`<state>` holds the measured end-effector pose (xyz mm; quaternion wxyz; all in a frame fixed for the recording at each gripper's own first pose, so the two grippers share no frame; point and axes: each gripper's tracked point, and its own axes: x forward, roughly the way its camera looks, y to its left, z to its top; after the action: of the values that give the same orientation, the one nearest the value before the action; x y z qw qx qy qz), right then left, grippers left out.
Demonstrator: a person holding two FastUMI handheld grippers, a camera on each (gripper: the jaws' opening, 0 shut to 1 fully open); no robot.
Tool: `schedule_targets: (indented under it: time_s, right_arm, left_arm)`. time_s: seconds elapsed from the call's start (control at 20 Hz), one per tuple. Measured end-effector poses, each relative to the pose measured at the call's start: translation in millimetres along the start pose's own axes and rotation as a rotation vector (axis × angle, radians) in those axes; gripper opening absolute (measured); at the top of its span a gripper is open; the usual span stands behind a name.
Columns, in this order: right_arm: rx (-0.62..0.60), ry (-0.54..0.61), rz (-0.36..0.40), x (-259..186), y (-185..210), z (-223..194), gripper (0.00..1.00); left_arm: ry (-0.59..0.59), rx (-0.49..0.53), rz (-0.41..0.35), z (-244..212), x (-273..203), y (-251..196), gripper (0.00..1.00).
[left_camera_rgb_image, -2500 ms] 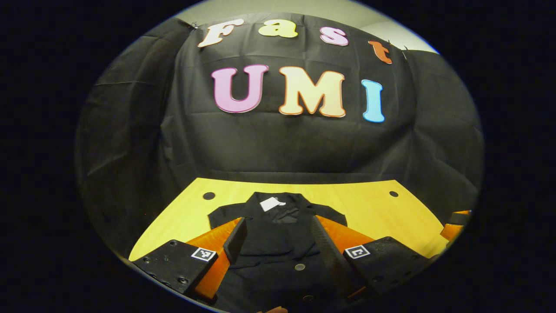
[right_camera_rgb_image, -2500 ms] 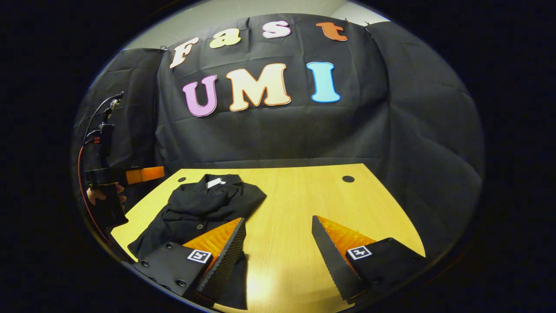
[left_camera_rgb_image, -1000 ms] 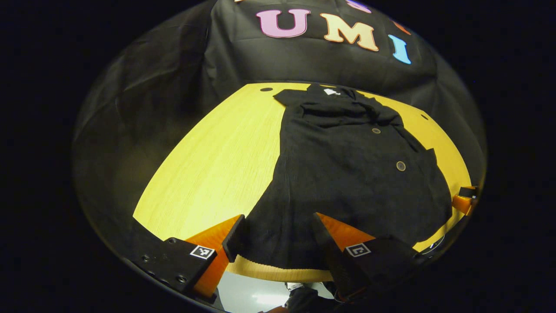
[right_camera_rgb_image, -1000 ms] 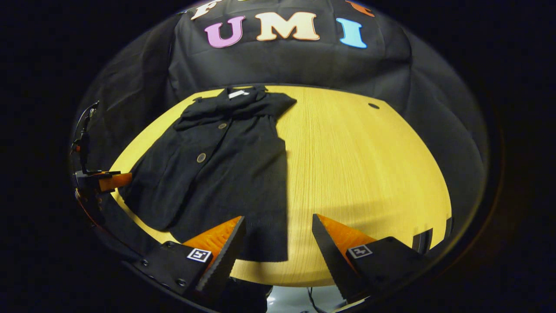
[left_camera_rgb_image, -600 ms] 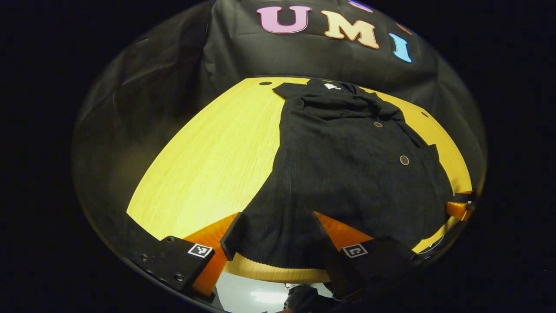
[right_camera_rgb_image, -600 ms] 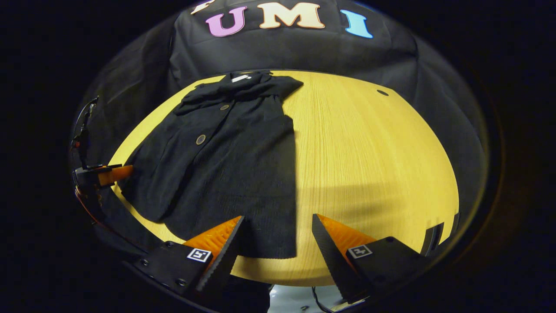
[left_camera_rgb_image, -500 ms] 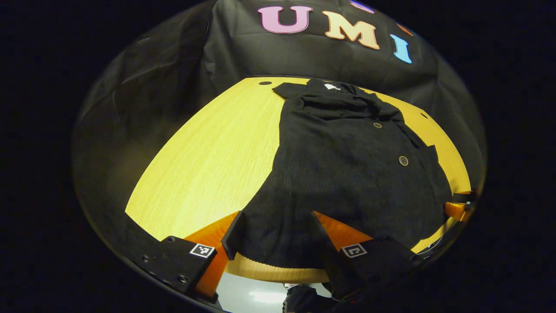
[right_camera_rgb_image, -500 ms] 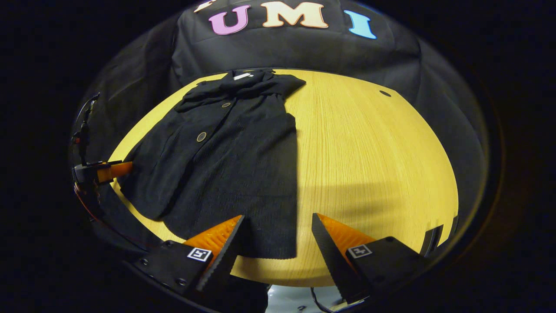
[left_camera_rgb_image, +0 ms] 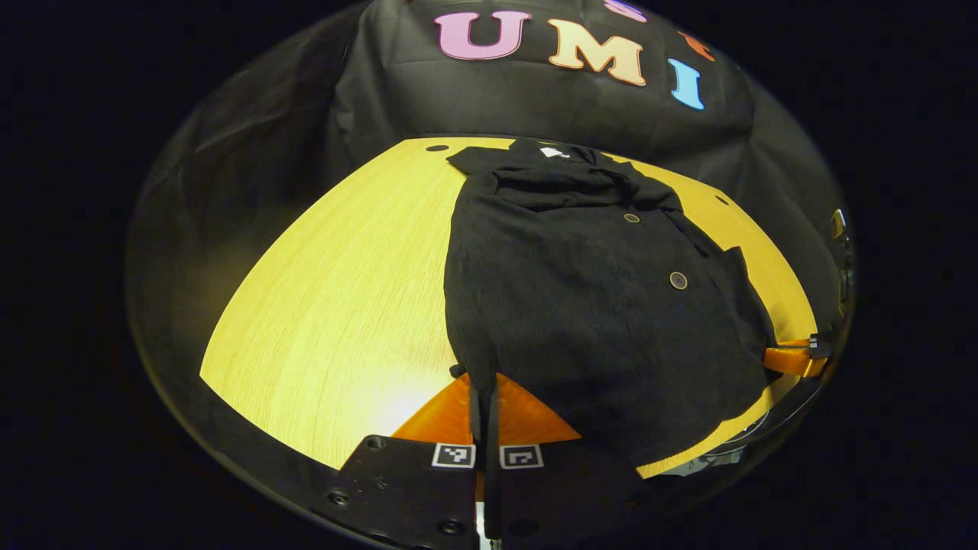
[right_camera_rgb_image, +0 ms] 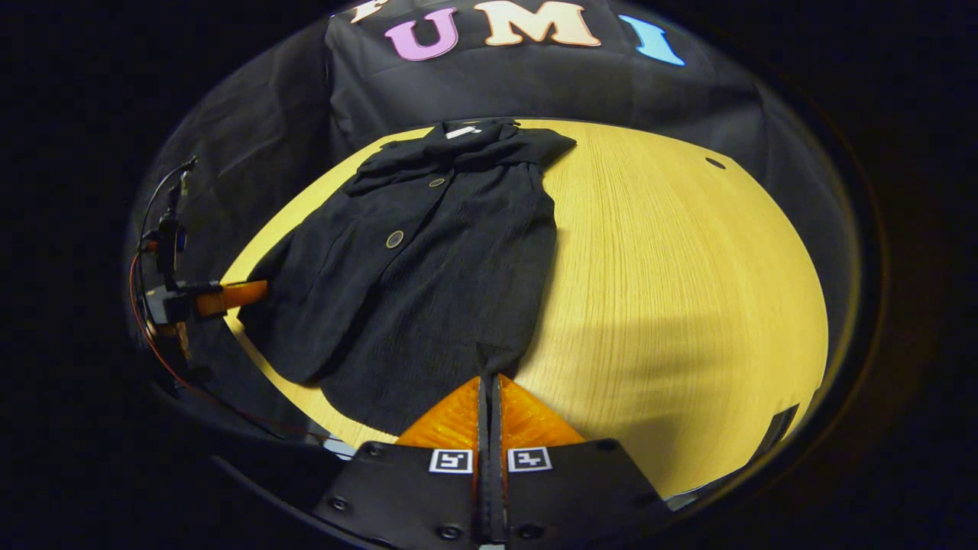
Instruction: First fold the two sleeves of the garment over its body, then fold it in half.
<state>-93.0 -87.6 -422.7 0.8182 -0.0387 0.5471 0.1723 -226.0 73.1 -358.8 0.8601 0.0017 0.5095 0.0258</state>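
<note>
Lying flat on the yellow wood-grain table [left_camera_rgb_image: 328,305], the black textured button-front garment [left_camera_rgb_image: 596,290] has its collar toward the booth wall and its hem toward the near table edge. Both sleeves are folded across the upper body, just below the collar, where a small white label [left_camera_rgb_image: 552,152] shows. Two round buttons [left_camera_rgb_image: 678,280] sit along the front placket. The left gripper [left_camera_rgb_image: 484,382] has its fingers pressed together on the garment's near hem corner, which is puckered at the fingertips. In the right gripper view, the right gripper [right_camera_rgb_image: 489,380] is likewise clamped on the opposite hem corner of the garment [right_camera_rgb_image: 428,267], and the fabric gathers into a narrow pinch there.
</note>
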Motion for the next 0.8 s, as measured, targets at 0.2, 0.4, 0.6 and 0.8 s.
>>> schedule_targets:
  time_s: [0.2,0.4,0.6,0.8]
  right_arm:
    - [-0.012,0.013,0.043,-2.0,-1.2,0.8,0.02]
    - [-0.024,0.022,0.112,-3.5,-3.0,7.3,0.03]
    - [-0.035,-0.005,0.198,-18.0,2.7,20.2,0.03]
    - [-0.024,-0.086,0.250,-43.1,15.2,59.8,0.02]
  left_arm:
    - [0.045,0.030,0.018,-6.6,-4.1,-3.7,0.00]
    - [0.089,0.016,0.049,-9.3,-7.6,-5.1,0.00]
    - [0.083,-0.030,0.055,-2.0,-23.4,-12.2,0.00]
    - [0.018,-0.070,0.044,29.2,-42.0,-20.2,0.00]
